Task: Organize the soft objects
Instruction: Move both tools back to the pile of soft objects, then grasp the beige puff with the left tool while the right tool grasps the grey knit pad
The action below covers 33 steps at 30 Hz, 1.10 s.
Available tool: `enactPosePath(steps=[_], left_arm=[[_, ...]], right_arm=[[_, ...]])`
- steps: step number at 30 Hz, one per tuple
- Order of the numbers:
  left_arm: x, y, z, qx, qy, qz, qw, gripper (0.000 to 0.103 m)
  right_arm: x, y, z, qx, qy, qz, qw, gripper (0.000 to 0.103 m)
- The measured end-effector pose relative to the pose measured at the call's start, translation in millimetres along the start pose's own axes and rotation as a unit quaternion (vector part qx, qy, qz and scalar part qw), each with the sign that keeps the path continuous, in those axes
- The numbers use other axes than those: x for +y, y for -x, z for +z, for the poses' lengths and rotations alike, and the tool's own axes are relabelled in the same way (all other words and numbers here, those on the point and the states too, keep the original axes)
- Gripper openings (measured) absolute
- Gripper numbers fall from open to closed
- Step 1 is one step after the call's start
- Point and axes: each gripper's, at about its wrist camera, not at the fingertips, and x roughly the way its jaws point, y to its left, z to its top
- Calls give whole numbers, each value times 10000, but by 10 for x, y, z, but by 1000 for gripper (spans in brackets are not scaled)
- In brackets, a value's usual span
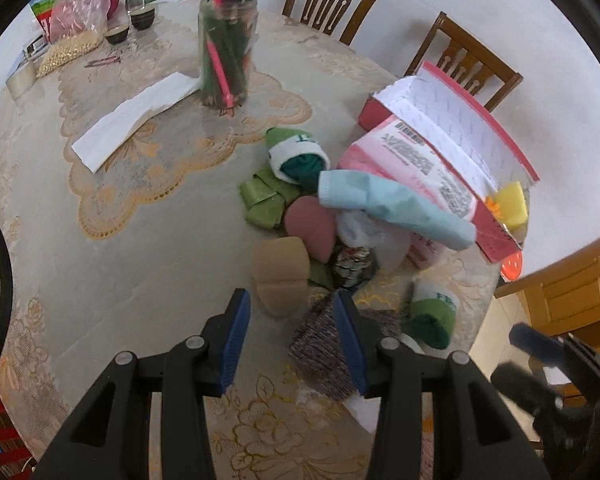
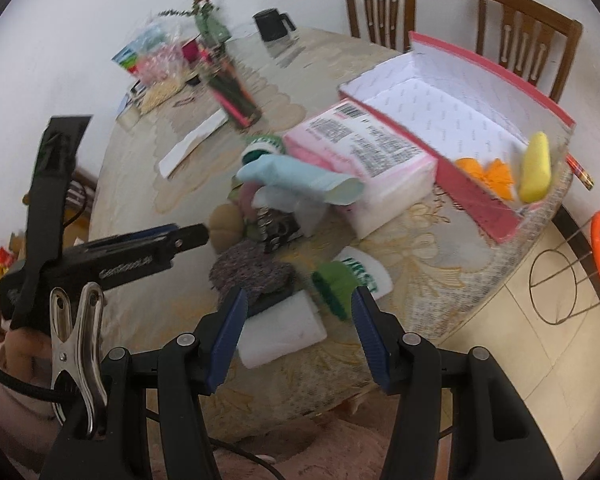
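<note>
Both tools hang empty, jaws parted: left tool above the speckled knit cloth, right tool above a white sponge. Soft things heap mid-counter; red box at two o'clock awaits them.

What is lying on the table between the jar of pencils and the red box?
A rolled green and white sock and a pink packet leaning against the red box; nearer the jar of pencils the tablecloth is bare. The left view shows it best.
</note>
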Motion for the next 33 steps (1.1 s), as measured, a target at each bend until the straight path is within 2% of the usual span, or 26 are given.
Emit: enactPosePath(steps=[14,18,20,23,27,33], left_arm=[[82,-407,84,279,-10,-18,9996,45],[150,-500,111,362,167,-196,9990,43],[157,-496,113,309,155,-316,9989,37],[163,-467,101,227,114,-382,9989,34],[227,-392,85,138,165,-471,9987,33],[379,-252,88,-17,321,-366,9988,33]], right_arm=[[326,-360,45,412,368,96,9984,56],[382,-484,54,598,446,48,9972,56],[408,-527,61,669,497,47,9965,56],[428,-587,72,748,533,55,9958,56],[466,-675,97,825,583,64,9949,56],[562,-826,128,936,781,-9,9925,56]])
